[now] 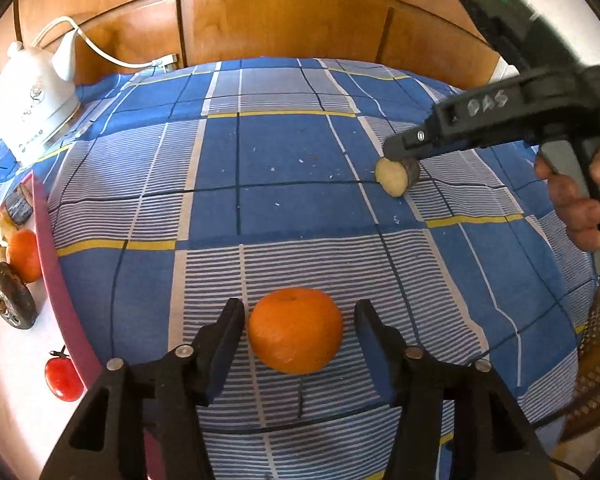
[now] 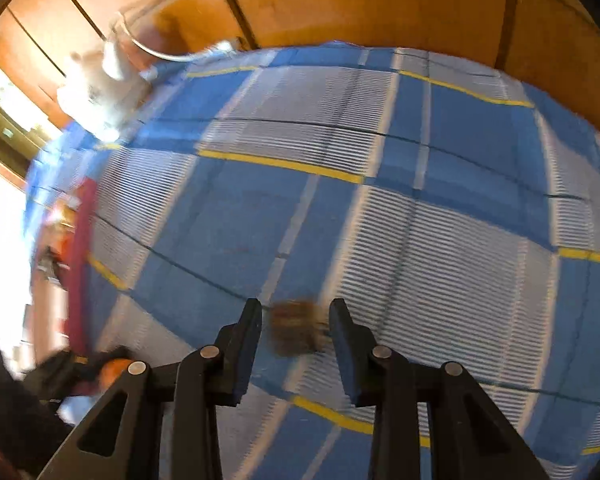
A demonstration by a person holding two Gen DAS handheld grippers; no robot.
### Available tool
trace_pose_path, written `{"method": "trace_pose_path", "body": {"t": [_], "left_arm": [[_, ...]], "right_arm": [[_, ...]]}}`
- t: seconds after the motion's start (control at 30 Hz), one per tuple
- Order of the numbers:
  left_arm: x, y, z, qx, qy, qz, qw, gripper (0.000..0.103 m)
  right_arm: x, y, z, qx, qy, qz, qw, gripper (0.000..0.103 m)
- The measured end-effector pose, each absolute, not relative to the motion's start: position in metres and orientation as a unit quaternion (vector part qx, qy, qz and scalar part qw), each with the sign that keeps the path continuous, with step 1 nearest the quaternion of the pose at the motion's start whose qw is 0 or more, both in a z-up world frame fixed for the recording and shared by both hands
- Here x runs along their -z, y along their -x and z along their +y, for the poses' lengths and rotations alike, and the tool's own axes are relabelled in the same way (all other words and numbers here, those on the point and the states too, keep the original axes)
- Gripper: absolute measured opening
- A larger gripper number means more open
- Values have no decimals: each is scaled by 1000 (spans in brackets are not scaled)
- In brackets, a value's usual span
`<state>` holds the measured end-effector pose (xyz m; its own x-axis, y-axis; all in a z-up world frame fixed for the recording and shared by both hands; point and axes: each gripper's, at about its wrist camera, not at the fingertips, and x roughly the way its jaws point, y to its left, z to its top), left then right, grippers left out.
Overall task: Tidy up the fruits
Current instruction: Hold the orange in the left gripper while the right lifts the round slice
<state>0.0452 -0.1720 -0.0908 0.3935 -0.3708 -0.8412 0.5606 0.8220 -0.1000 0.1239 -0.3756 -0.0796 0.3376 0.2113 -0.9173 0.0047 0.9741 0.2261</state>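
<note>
- The left gripper (image 1: pixel 298 322) sits low over the worktop (image 1: pixel 284 160) near its front edge, jaws apart with the orange (image 1: pixel 295 330) right between them. There's a visible gap on both sides, so nothing is pinched yet.
- The orange rests on the blue checked cloth (image 1: pixel 148 292), stem dimple facing up and slightly away.
- The right gripper (image 1: pixel 398 152) is over toward the right edge of the worktop, just above a cut fruit piece (image 1: pixel 396 176) with a pale face and dark skin. In the right wrist view the same piece (image 2: pixel 296 330) sits between the fingers with a gap on the left. The frame is motion-blurred, so whether the right finger touches it is anyone's guess, but the jaws look apart.
- The tray (image 1: pixel 46 248) with the pink rim runs along the left edge and already holds a second orange (image 1: pixel 25 254), a tomato (image 1: pixel 62 376) and some dark pieces (image 1: pixel 12 300). That looks like where the fruit is headed.
- For the left side, the step looks like closing on the orange. Best bet is to keep the pads level with its widest part and squeeze evenly, since a round fruit will squirt forward if caught above the middle.
- The right side probably wants to slow down before closing; the piece is small and could roll on its curved skin if nudged.
- A white kettle (image 1: pixel 32 108) stands at the far left corner, well clear of both.
</note>
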Motion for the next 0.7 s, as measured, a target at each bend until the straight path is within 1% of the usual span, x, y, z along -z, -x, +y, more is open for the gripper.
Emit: {"method": "trace_pose_path", "body": {"t": [0.2,0.33,0.43,0.53,0.7], "left_arm": [[91,-43,-173,295,-95,472,825,64],[92,-45,-174,291,-96,470,828,64],[92,-46,-171,282,-91,469,832,64],[92,-49,-168,285,-77,475,829,64],[91,-50,-164,289,-61,482,825,64]], "right_arm": [[80,-124,-403,-39,-157,568,807,35],[88,-126,-416,-20,-180,579,795,35],[86,-126,-419,-30,-203,570,796,35],[82,-126,-417,-48,-210,566,796,40],[83,-127,-401,-50,-169,578,797,48]]}}
